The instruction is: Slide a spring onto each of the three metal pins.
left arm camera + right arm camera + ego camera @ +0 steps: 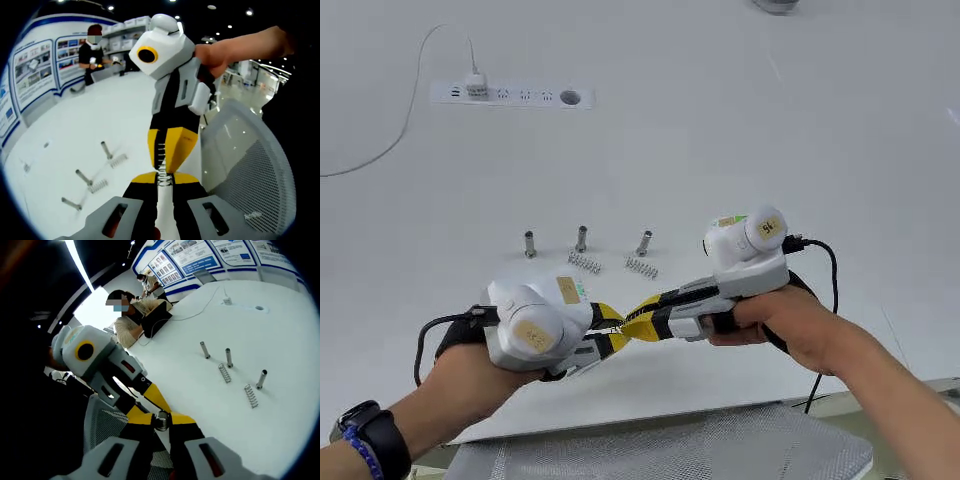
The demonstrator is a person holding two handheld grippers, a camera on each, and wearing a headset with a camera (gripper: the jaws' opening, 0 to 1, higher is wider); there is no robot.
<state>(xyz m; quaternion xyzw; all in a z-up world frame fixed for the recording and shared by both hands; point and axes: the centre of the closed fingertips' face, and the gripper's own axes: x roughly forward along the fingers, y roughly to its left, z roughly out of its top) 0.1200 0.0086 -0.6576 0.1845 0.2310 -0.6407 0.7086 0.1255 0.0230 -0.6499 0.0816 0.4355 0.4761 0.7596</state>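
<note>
Three short metal pins stand upright in a row on the white table: left pin [530,243], middle pin [581,238], right pin [644,242]. Two loose springs lie just in front of them, one spring [584,262] and another spring [641,268]. Above the table's front edge my left gripper [612,328] and right gripper [638,322] meet tip to tip. A third spring [161,160] spans both sets of yellow jaws, and it appears end-on [161,420] in the right gripper view. Both grippers look shut on it.
A white power strip [510,95] with a plugged-in charger and cable lies at the back left. A grey mesh chair back [660,445] sits below the table's front edge. People sit and stand in the far background of the gripper views.
</note>
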